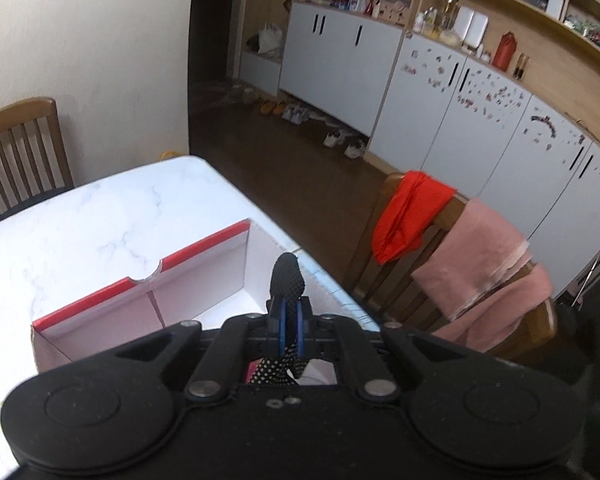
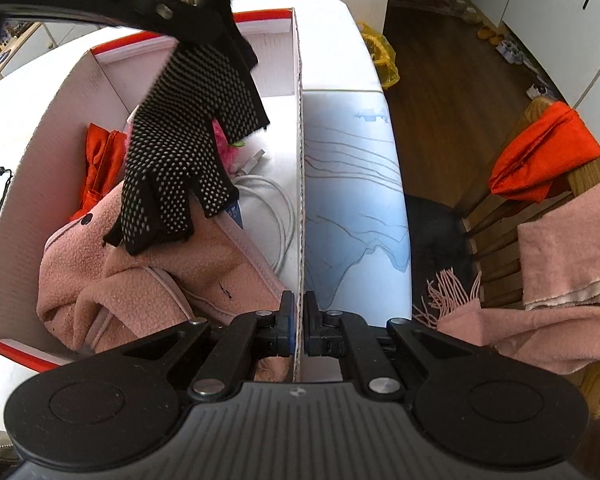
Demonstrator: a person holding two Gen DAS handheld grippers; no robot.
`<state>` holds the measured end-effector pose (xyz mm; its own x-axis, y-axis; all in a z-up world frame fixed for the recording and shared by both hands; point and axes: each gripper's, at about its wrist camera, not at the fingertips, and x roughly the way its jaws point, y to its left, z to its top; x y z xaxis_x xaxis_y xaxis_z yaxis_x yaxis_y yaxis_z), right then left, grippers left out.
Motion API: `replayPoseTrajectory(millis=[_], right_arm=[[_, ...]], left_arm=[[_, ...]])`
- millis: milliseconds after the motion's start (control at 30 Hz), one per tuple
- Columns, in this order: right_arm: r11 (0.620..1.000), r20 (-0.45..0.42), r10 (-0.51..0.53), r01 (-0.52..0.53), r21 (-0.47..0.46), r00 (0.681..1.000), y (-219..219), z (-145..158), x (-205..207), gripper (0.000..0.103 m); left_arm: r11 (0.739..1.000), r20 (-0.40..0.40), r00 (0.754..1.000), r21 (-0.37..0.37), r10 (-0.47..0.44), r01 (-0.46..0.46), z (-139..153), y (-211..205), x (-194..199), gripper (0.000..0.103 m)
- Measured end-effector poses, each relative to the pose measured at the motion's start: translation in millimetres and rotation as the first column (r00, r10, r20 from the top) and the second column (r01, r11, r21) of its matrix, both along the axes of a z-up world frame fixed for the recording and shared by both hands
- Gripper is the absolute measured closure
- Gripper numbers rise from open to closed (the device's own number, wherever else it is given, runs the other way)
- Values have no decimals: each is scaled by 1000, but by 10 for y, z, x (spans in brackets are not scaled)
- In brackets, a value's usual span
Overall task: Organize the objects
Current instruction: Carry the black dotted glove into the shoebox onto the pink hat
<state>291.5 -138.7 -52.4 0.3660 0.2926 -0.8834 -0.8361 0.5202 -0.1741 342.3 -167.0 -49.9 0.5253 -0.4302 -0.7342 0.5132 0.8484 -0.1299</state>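
My left gripper (image 1: 287, 312) is shut on a black dotted glove (image 1: 287, 280); in the right wrist view that glove (image 2: 180, 148) hangs from the left gripper (image 2: 216, 28) over the open cardboard box (image 2: 298, 160). Inside the box lie a pink fleece garment (image 2: 140, 280), a red cloth (image 2: 100, 160), a white cable (image 2: 268, 208) and something bright pink. My right gripper (image 2: 299, 320) is shut on the box's right wall, near its close end. The box (image 1: 204, 248) has a red rim and white inside.
The box stands on a white marble table (image 1: 80, 220). A wooden chair (image 2: 560, 208) at the right carries a red cloth (image 2: 540, 160) and a pink scarf (image 2: 560, 280). Another chair (image 1: 20, 152) stands at the far side. White cabinets (image 1: 460, 112) and shoes line the dark floor.
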Motion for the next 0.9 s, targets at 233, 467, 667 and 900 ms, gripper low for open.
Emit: replayPoseTrajectory(millis=[233, 467, 667, 900], right_arm=[[1000, -20, -9, 9, -5, 1000, -17, -38, 32, 99], [1000, -9, 1, -1, -10, 1000, -7, -38, 11, 99], [1000, -11, 4, -4, -24, 1000, -1, -64, 15, 99], [1000, -10, 5, -5, -25, 1000, 7, -66, 16, 99]], left_arm=[[995, -50, 998, 93, 37, -33, -292, -48, 165, 100], [992, -89, 995, 122, 43, -32, -478, -25, 180, 97], [995, -107, 993, 99, 44, -33, -507, 6, 160, 88], [998, -124, 992, 52, 38, -32, -441, 70, 145, 64]])
